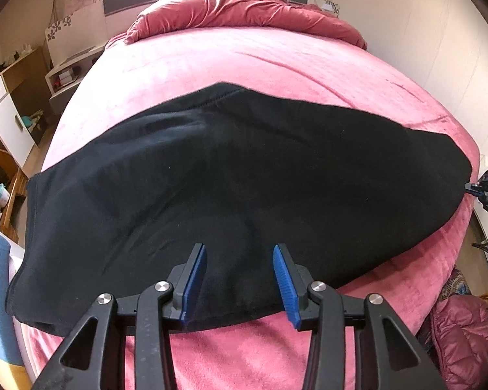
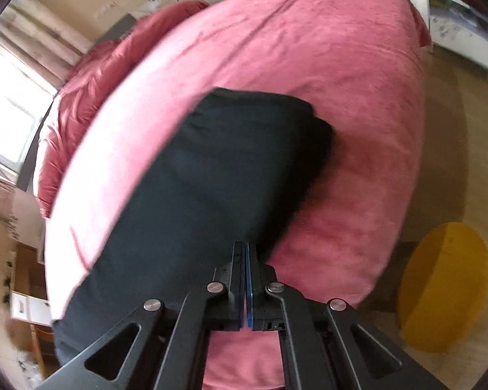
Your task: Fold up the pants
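Observation:
Black pants lie spread across the pink bed, folded lengthwise. My left gripper is open, its blue pads hovering over the near edge of the pants. My right gripper is shut on the end of the pants; its blue pads are pressed together on the cloth. The right gripper also shows in the left wrist view at the pants' right end.
A crumpled red duvet lies at the head of the bed. A wooden desk with white drawers stands left of the bed. A maroon puffer jacket sits at lower right. A yellow round cushion lies on the floor.

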Tool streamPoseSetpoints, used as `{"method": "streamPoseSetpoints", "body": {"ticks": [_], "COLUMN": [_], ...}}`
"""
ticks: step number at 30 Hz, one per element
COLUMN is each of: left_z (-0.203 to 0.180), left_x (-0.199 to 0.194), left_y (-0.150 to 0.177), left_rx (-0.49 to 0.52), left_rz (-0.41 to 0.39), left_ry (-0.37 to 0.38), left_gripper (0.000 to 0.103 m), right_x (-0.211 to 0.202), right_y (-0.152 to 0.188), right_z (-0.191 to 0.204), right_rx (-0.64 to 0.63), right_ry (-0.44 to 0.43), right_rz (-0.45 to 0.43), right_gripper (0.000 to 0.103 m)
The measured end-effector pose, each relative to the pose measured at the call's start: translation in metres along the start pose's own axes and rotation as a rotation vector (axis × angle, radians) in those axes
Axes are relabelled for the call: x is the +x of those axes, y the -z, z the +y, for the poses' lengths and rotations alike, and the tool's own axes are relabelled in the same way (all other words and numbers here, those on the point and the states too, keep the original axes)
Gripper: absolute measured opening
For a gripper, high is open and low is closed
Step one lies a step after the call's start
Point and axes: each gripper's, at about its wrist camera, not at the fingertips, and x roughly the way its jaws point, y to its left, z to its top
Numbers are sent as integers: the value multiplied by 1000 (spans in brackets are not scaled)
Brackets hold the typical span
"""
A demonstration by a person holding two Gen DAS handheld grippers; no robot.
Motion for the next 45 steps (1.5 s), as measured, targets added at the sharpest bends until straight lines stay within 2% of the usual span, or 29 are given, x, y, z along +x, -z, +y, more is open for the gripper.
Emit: {"method": "streamPoseSetpoints", "body": {"ticks": [2,4,9,13,18,21,24,26,31,33,35,36,41,43,45], "left_z": [3,7,36,97,195,232,250,253,249,246,243,242,233,234,234], "left_x": [4,5,-8,-36,-69,-75,-73,-63,-43,-34,-32,-33,-36,-39,-43], "left_y": [0,1,8,23,64,85,93,89,86,86,84,82,72,73,74], "left_rx": [-18,-40,-137,-341,-653,-801,-894,-901,-892,-898,-878,-867,-761,-746,-728], "left_rz": [10,16,10,-9,-28,-37,-58,-61,-1,25,22,11,-28,-47,-76], "left_ry": [2,7,7,-20,-119,-120,-69,-50,-40,-4,-8,2,-21,-12,-7], "left_gripper": [44,44,47,47,47,48,48,48,48,48,47,43,27,22,16], "right_x": [-2,-1,-1,-7,-31,-44,-41,-33,-5,7,19,26,61,79,100], "right_y": [1,3,8,13,20,30,44,59,116,140,163,174,208,220,232], "right_z": [-7,-8,2,22,52,74,113,147,249,283,322,341,422,446,469], "right_rx": [34,45,27,-48,-181,-259,-376,-481,-764,-842,-920,-953,-1032,-1078,-1129], "right_ry": [-25,-43,-36,50,176,157,61,-26,-203,-260,-310,-332,-420,-394,-375], "right_rz": [3,7,5,-48,-157,-183,-122,-46,122,182,230,250,366,373,419], "right_gripper": [6,6,38,38,38,38,41,48,48,48,48,48,48,48,48]}}
